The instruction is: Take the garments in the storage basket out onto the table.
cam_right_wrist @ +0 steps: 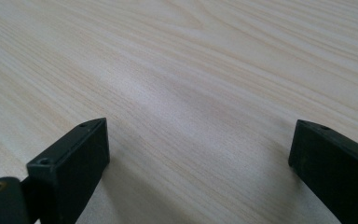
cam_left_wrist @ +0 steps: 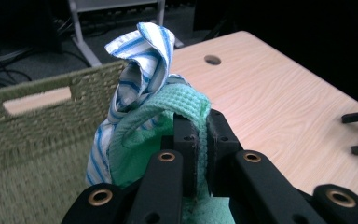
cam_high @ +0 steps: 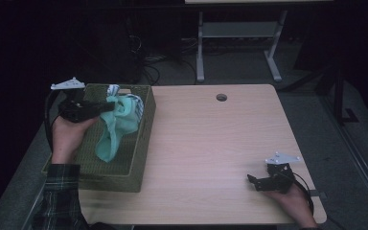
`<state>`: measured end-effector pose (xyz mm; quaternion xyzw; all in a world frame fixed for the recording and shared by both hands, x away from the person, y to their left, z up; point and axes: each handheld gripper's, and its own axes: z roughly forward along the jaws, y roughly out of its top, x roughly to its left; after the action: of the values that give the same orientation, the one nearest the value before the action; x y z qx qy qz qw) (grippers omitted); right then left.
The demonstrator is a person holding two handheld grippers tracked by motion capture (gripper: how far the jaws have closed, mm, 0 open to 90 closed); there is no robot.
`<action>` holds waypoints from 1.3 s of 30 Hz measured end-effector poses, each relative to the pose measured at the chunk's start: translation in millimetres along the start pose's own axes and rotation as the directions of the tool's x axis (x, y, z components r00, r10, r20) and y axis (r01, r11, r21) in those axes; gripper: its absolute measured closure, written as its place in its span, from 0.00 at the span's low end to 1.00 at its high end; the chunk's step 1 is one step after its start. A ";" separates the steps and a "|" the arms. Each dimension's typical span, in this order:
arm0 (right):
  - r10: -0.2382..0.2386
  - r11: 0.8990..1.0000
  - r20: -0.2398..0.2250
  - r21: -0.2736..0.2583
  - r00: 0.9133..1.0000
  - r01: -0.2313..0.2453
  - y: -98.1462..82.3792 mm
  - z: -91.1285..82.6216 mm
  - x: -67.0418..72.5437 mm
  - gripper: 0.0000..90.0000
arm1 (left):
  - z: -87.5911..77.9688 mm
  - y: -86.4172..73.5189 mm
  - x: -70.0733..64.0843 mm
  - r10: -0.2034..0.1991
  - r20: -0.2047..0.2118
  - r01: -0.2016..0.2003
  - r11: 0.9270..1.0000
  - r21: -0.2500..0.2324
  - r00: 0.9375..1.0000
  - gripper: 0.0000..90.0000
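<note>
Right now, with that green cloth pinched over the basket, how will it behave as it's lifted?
Likely floppy: the green cloth hangs limp from the left gripper. Probably light. It may drag the striped cloth bunched against it.

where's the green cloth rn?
High view, left side: the green cloth hangs from the shut left gripper above the woven basket, bunched against a blue-striped cloth.

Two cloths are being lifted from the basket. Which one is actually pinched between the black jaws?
The mint-green cloth: its fold runs between the left gripper's closed jaws. The blue-striped white cloth just rides up behind it, outside the jaws.
</note>
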<state>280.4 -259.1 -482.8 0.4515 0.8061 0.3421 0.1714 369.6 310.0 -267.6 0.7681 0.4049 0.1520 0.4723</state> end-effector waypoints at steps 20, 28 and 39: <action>0.001 1.000 0.000 0.000 1.000 -0.001 0.0 -0.1 0.1 0.05 | -6.6 43.7 -24.2 0.053 0.112 -0.044 0.996 -0.077 0.992 0.93; 0.001 1.000 0.000 0.001 1.000 -0.001 0.0 -0.1 0.1 0.05 | 3.2 60.1 -40.6 0.091 0.163 -0.075 0.992 -0.104 0.982 0.93; 0.001 1.000 0.000 0.000 1.000 -0.001 0.0 -0.1 0.1 0.05 | 19.3 68.8 -59.6 0.117 0.205 -0.096 0.989 -0.113 0.972 0.93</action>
<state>280.3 -259.0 -482.8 0.4520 0.8059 0.3420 0.1713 377.1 237.2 -210.2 0.7753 0.3022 0.1152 0.5426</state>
